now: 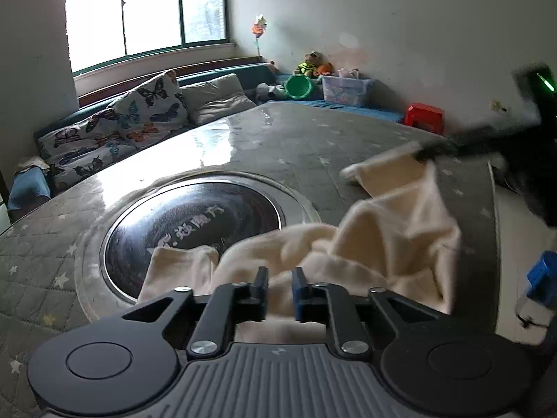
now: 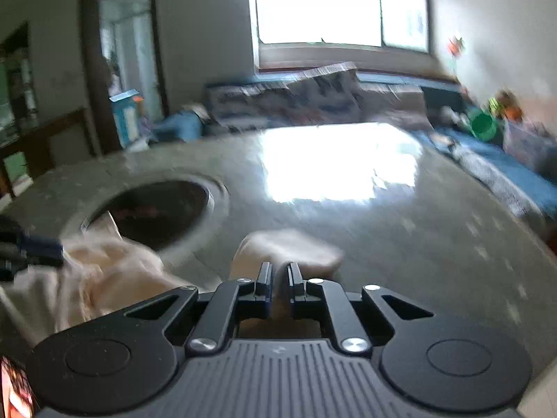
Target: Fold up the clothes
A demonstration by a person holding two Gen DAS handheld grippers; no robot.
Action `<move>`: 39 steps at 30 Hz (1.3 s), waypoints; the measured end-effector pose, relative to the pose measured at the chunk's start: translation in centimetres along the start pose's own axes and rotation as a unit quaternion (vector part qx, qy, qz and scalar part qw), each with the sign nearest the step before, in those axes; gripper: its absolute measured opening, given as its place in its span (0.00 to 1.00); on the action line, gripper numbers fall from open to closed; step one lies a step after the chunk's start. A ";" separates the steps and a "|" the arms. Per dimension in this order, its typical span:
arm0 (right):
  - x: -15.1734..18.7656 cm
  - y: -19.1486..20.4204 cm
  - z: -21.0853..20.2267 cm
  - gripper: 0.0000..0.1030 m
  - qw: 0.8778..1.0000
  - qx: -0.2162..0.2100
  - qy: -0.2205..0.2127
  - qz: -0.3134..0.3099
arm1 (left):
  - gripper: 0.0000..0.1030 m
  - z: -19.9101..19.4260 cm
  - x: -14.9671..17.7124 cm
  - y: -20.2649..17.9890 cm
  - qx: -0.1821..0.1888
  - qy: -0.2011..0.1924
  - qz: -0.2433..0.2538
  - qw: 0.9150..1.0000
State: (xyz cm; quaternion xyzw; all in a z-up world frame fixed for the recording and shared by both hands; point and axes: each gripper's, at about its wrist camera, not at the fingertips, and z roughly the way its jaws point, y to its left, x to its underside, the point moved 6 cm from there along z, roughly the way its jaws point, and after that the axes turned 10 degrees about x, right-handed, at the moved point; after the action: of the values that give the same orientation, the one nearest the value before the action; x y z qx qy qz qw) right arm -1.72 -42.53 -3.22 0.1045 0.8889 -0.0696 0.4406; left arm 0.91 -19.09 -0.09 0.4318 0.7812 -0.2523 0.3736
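A cream garment (image 1: 383, 230) lies bunched on the round grey quilted table (image 1: 278, 146), partly over the dark round hotplate (image 1: 195, 223) in the middle. My left gripper (image 1: 280, 278) is shut on a fold of the garment at its near edge. My right gripper (image 2: 278, 273) is shut on another part of the cream garment (image 2: 289, 247), holding it just above the table; this view is blurred. The right gripper also shows in the left wrist view (image 1: 438, 151), gripping the garment's far corner. The left gripper shows at the left edge of the right wrist view (image 2: 31, 250).
A sofa with butterfly cushions (image 1: 139, 115) runs behind the table under the window. A green basin (image 1: 297, 85), a clear storage box (image 1: 344, 90) and a red stool (image 1: 423, 115) stand at the back right. A doorway (image 2: 122, 52) is at the left.
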 end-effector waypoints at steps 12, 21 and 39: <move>-1.5 3.5 -2.1 0.19 0.993 -0.114 -0.030 -0.019 | 0.33 1.4 0.9 1.0 0.020 0.037 -0.012 0.999; -0.3 13.5 2.1 0.23 0.961 -0.264 0.045 -0.076 | 0.21 -2.4 2.0 0.8 0.008 0.016 -0.023 1.000; 1.8 16.1 -6.4 0.05 0.897 -0.413 0.006 -0.159 | 0.43 -2.1 1.5 11.0 -0.124 0.030 -0.125 0.984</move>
State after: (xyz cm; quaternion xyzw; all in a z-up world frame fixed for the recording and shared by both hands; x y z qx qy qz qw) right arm -3.74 -25.37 -1.28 -0.2289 0.8452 0.2354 0.4218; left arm 9.17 -11.36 -0.88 0.2884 0.8649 -0.1850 0.3667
